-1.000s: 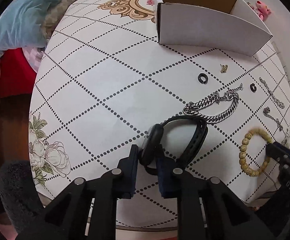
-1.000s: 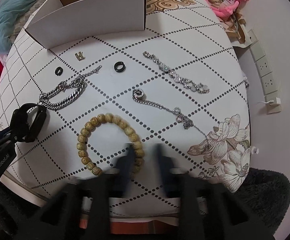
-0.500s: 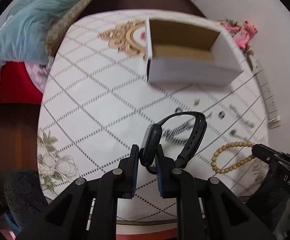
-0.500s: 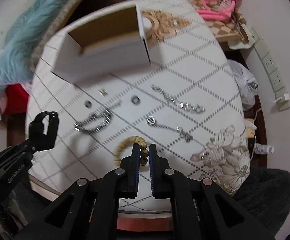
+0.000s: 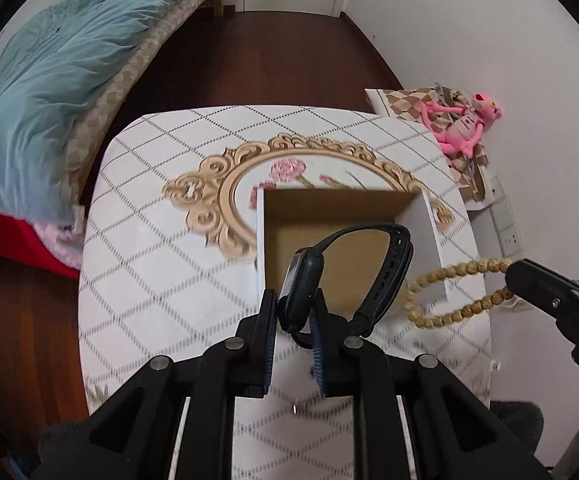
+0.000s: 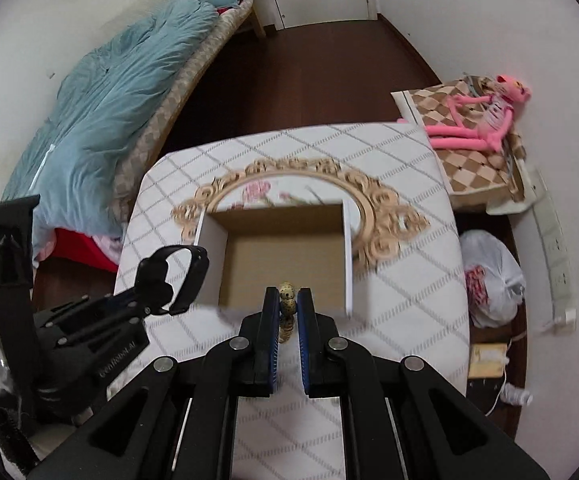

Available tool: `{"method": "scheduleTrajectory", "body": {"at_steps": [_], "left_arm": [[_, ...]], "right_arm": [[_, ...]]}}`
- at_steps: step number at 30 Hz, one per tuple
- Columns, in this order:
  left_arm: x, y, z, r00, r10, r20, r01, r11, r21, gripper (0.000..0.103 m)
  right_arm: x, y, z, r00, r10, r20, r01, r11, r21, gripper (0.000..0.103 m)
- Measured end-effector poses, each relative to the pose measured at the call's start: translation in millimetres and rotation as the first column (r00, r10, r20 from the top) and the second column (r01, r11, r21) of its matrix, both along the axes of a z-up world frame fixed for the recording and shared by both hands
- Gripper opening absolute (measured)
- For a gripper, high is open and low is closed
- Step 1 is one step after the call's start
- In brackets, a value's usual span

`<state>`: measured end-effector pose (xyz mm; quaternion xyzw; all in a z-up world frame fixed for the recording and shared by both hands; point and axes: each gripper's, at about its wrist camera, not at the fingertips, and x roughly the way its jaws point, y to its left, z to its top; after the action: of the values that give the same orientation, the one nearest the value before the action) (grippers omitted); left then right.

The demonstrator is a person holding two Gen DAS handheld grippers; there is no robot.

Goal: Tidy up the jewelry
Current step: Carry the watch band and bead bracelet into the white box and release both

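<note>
Fingers [image 5: 294,311] pinch watch [image 5: 303,280] — others [image 6: 288,305] (right) clamp beads [image 6: 287,293].

The black smartwatch [image 5: 303,280] is in the air, clamped at its case, and its looped strap stands up over the open box. The wooden bead bracelet [image 5: 453,292] is also lifted and hangs as a loose oval beside the box's right wall. The white cardboard box [image 6: 349,248] stands open on the patterned table, its brown inside bare.
</note>
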<state>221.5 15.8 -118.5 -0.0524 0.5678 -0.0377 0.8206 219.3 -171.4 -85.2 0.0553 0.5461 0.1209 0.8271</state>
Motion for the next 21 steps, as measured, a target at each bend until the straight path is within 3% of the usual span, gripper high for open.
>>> {"method": "scheduleTrajectory", "body": {"at_steps": [4,10,12,13,14,17,19,21], "left_arm": [[32.4,7.0,-21.7,0.998,0.009,-0.057,-0.011,0.999,-0.031,0.013],[60.5,7.1,-39.9,0.991,0.009,-0.136,-0.018,0.997,-0.071,0.017],[66.9,4.7,-39.3,0.99,0.002,-0.143,-0.012,0.997,-0.07,0.037],[69.5,4.0,-36.9,0.991,0.001,-0.132,-0.009,0.998,-0.058,0.066],[71.2,4.1,-34.9,0.992,0.004,-0.124,-0.011,0.999,-0.053,0.089],[72.6,7.5,-29.0,0.993,0.018,-0.114,-0.023,0.999,-0.044,0.09],[71.9,9.8,-26.3,0.994,0.029,-0.107,-0.032,0.999,-0.022,0.093],[69.5,13.2,-22.5,0.996,0.046,-0.081,-0.045,0.999,0.012,0.1]], "right_arm": [[45.0,10.0,-15.8,0.999,0.021,-0.05,-0.021,1.0,-0.008,0.009],[78.3,16.0,-45.3,0.994,0.033,-0.104,-0.036,0.999,-0.022,0.009],[85.1,16.4,-52.9,0.99,0.048,-0.132,-0.048,0.999,0.0,0.009],[88.5,16.1,-56.1,0.988,0.049,-0.149,-0.048,0.999,0.012,0.009],[91.3,15.6,-59.0,0.985,0.05,-0.165,-0.048,0.999,0.015,0.009],[93.3,9.9,-62.7,0.983,0.03,-0.183,-0.028,1.0,0.013,0.01],[92.1,5.2,-64.4,0.981,0.019,-0.192,-0.018,1.0,0.009,0.024],[90.3,2.8,-65.8,0.981,0.015,-0.194,-0.017,1.0,-0.006,0.061]]}}
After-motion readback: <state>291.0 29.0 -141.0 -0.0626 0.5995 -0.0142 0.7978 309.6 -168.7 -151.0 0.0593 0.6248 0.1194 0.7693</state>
